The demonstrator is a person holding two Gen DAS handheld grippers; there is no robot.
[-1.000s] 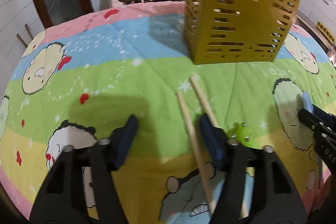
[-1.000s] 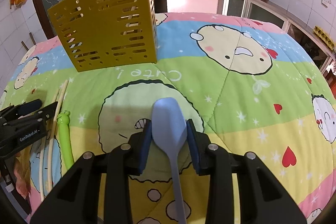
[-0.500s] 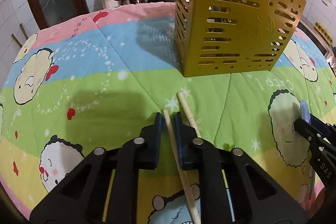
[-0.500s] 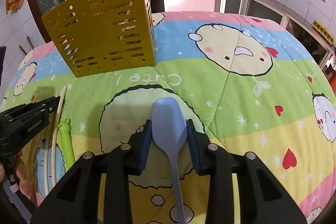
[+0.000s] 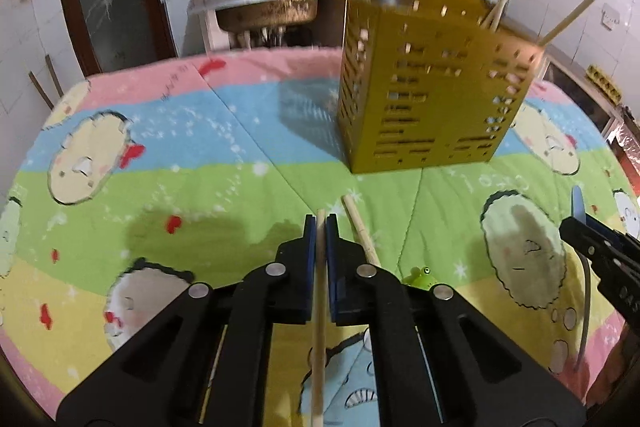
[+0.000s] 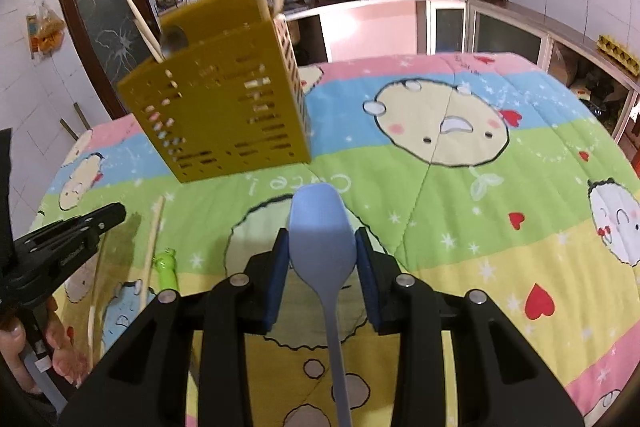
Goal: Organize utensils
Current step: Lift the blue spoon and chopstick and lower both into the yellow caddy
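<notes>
Now the left gripper (image 5: 321,227) has its jaws clamped on one chopstick (image 5: 319,327), and the right gripper (image 6: 322,255) has its jaws clamped on a blue spoon (image 6: 322,227), both above the colorful desk (image 6: 480,227), near the yellow holder (image 5: 432,99) with more chopsticks

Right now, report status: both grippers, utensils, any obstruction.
Left gripper shut on chopstick. Right gripper shut on blue spoon. Second chopstick and green frog-headed utensil on quilt. Yellow utensil holder ahead, path open.
</notes>
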